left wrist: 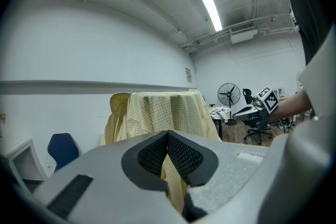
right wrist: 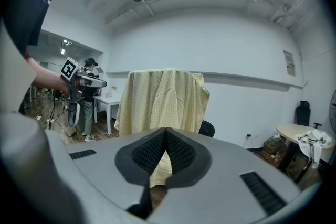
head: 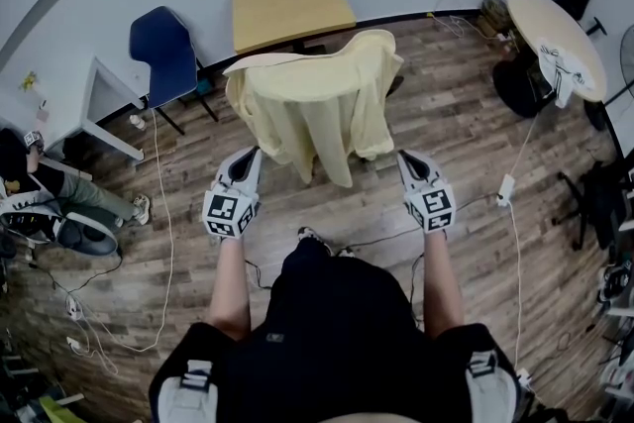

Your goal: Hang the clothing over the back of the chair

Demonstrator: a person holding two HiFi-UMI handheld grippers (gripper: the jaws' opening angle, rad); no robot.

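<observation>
At the far left a seated person (head: 61,205) is seen beside a white table (head: 99,94), and a blue chair (head: 163,50) is set against the wall. The left gripper (head: 250,156) is held out above the wooden floor (head: 446,129), just short of the clothing. In the left gripper view its jaws are closed tip to tip, and nothing is gripped between them. The yellow checked shirt (head: 312,99) is draped over the back of the chair (right wrist: 208,127), so that the backrest is covered on both sides and the hem hangs down toward the floor. A light wooden table (head: 290,3) is placed behind it, by the wall. The right gripper (head: 408,158) is held level with the left one, near the shirt's other edge but apart from it. Its jaws are likewise pressed together and empty. A round table (head: 555,20) with a white item on it is found at the far right.
</observation>
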